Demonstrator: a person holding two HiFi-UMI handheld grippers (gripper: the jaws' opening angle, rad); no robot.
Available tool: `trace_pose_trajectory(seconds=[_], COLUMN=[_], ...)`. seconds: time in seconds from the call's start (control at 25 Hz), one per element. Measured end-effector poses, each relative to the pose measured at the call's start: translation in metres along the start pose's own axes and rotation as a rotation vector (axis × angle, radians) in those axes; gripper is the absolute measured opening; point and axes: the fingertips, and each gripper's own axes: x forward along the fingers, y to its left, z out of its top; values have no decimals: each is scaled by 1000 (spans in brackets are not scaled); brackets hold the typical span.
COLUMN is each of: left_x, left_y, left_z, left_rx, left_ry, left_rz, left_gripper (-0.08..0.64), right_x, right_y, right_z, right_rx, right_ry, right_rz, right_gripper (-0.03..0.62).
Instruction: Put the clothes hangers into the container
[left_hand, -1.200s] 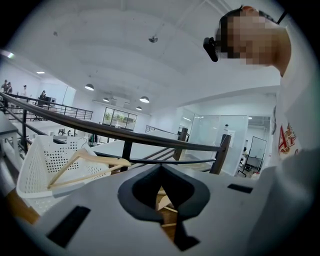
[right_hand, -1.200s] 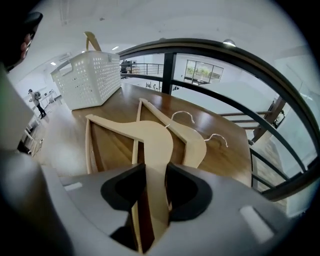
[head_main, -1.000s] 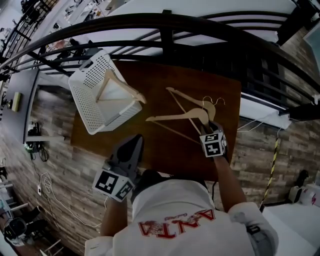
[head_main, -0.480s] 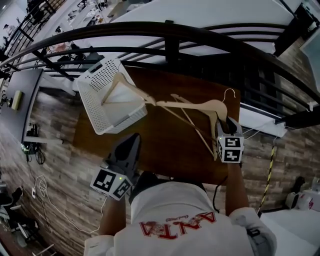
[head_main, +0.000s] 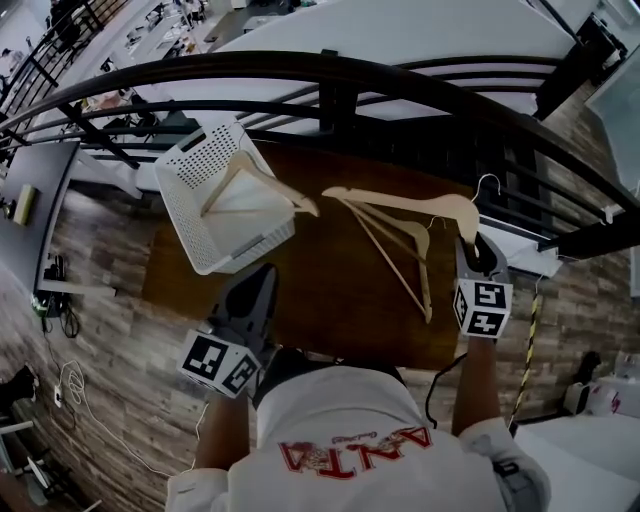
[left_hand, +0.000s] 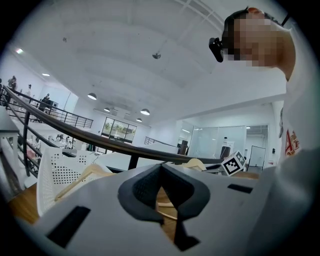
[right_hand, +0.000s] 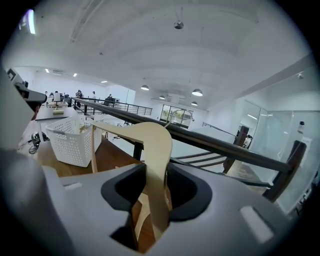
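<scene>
Head view shows the right gripper (head_main: 478, 245) well above where it was a second ago. Then it sat low over the table (head_main: 320, 300) at the neck of a hanger. Now it has carried that lifted hanger (head_main: 400, 203) clear of the wood, with the long arm reaching out toward the basket (head_main: 240, 245). In the right gripper view the jaws pinch the pale neck of the hanger just below the hook, and the grip looks firm.

A second hanger (head_main: 405, 262) lies on the table beneath it, left behind by the lift. A third hanger (head_main: 262, 178) already leans in the basket with one arm poking over the rim. The left gripper (head_main: 258, 290) hangs near the person's body, jaws pressed together on nothing.

So the pickup looks done. What remains for this piece is the carry across to the basket and the release, and after that the one on the table.
</scene>
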Motion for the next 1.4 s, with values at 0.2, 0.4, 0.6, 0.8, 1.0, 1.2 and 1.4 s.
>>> trace_pose_trajectory(seconds=[0.2, 0.4, 0.6, 0.8, 1.0, 1.2, 1.4], left_x=[-2, -18, -48, -69, -94, -111, -121], left_y=[10, 37, 76, 109, 142, 175, 191], left_z=[7, 16, 23, 25, 32, 23, 17], left_rx=[-2, -6, -28, -50, -40, -64, -90], left_ry=[-26, -47, -64, -88, -131, -126, -125], left_rz=[-7, 25, 67, 105, 139, 164, 177], left_gripper=[9, 9, 9, 9, 9, 9, 9], right_x=[0, 15, 36, 56, 80, 109, 142], right_y=[13, 56, 115, 170, 224, 275, 321], right_z=[31, 70, 120, 160, 189, 200, 190], right_rx=[-6, -78, -235, -394, -577, -702, -787], right_ry=[-37, -57, -69, -62, -31, 18, 88], right_rz=[16, 85, 134, 171, 198, 216, 249], right_gripper=[129, 129, 129, 129, 129, 129, 129])
